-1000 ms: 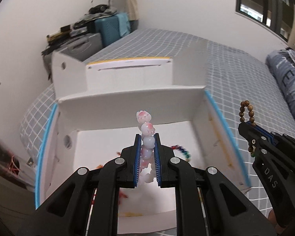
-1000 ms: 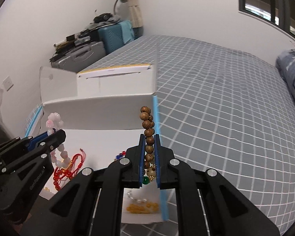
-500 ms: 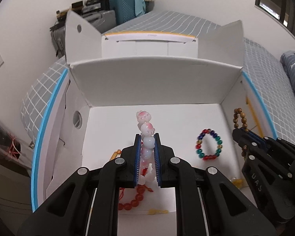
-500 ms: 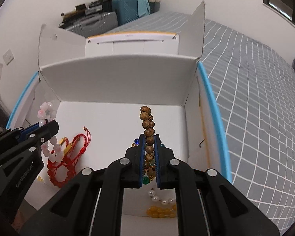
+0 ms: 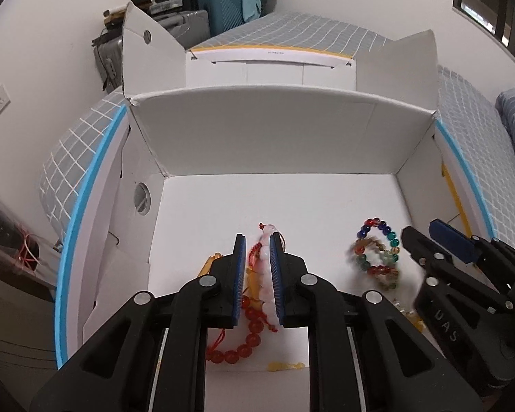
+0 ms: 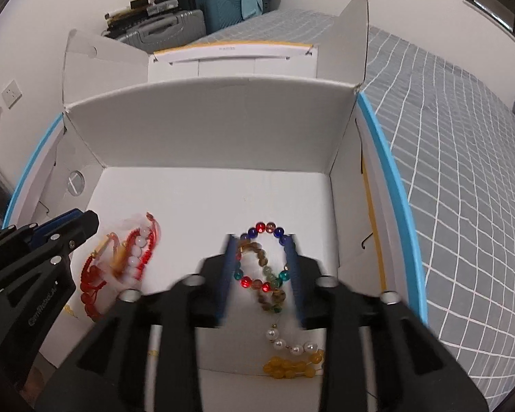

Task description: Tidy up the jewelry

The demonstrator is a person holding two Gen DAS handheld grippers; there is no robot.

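An open white cardboard box (image 5: 267, 151) (image 6: 216, 130) lies on the bed. My left gripper (image 5: 258, 240) is open inside it, and the pink-white bead bracelet (image 5: 266, 274) (image 6: 135, 250) lies between its fingers on red bead and cord bracelets (image 5: 250, 322) (image 6: 89, 288). My right gripper (image 6: 261, 243) is open, and the brown wooden bead bracelet (image 6: 262, 264) lies blurred under it, across a multicoloured bead bracelet (image 6: 264, 230) (image 5: 377, 250).
A pearl strand (image 6: 292, 343) and yellow beads (image 6: 288, 367) lie at the box's near right corner. The box flaps stand up at the back. Grey checked bedding (image 6: 463, 171) surrounds the box. Suitcases (image 5: 219, 7) stand by the far wall.
Both grippers dropped into the box and opened. The pink-white bracelet fell onto the red bracelets, and the wooden bracelet fell onto the multicoloured one.
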